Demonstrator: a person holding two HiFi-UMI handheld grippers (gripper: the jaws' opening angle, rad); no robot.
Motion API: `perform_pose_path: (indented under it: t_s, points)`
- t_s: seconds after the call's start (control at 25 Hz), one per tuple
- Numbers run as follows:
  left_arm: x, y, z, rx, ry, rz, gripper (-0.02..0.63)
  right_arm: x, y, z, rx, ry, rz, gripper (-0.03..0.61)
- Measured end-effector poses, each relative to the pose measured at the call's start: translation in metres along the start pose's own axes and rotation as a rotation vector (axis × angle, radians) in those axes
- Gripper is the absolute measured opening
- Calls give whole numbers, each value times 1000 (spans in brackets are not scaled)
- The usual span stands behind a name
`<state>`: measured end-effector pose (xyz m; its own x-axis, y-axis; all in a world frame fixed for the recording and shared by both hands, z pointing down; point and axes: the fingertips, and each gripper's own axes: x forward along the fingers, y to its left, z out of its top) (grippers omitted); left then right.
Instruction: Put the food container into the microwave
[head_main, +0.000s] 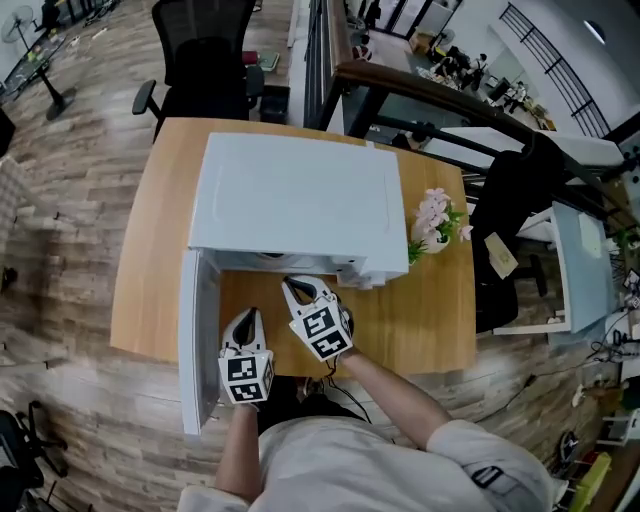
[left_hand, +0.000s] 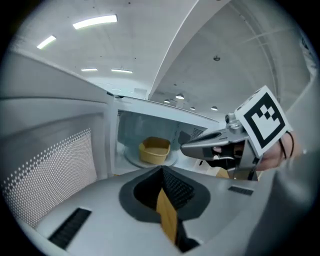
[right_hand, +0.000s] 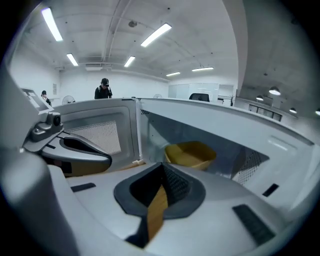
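The yellow food container (left_hand: 154, 150) sits on the turntable inside the white microwave (head_main: 300, 200), empty and upright; the right gripper view also shows the container (right_hand: 190, 152). The microwave door (head_main: 198, 340) stands swung open to the left. My left gripper (left_hand: 162, 172) is shut with nothing in it, held just outside the opening, in the head view (head_main: 248, 318) beside the door. My right gripper (right_hand: 162, 170) is also shut and empty, its tips (head_main: 292, 287) at the mouth of the cavity, apart from the container.
The microwave stands on a wooden table (head_main: 420, 320). A small pot of pink flowers (head_main: 437, 225) sits right of it. A black office chair (head_main: 205, 60) is behind the table. The door's perforated inner panel (left_hand: 50, 170) is close on my left.
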<state>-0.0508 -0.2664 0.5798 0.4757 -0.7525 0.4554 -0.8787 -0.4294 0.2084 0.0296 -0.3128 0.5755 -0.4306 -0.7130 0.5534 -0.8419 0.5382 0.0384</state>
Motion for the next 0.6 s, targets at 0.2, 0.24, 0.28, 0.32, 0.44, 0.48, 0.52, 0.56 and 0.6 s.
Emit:
perform_pose_path:
  t_s: [0.2,0.24,0.28,0.32,0.44,0.48,0.52,0.56,0.6]
  points:
    - [-7,-16,11,11,-15,-16,11,-27,4,-5,34,-15,8,5]
    - [-8,-20,14,11,-19,-19,11,-32,4,-5,40,-18,10,5]
    - [-10,-24,18,14,-24,-23,11,-37,3,-5,49,-25,10,5]
    - [-11,-28,21,20,-28,-27,11,-43,2,-5,58,-37,7,5]
    - [-17,-39,28,40,-40,-39,11,-62,-3,-4,83,-77,-17,5]
    - [-19,-42,31,46,-46,-41,11,-68,-6,-4,87,-90,-28,5]
    - [-21,-45,33,53,-53,-43,11,-75,-9,-4,89,-102,-39,5]
    - [-22,-48,36,59,-62,-44,11,-81,-12,-4,91,-113,-49,4]
    - [-24,-51,40,65,-71,-45,11,-88,-15,-4,93,-124,-57,5]
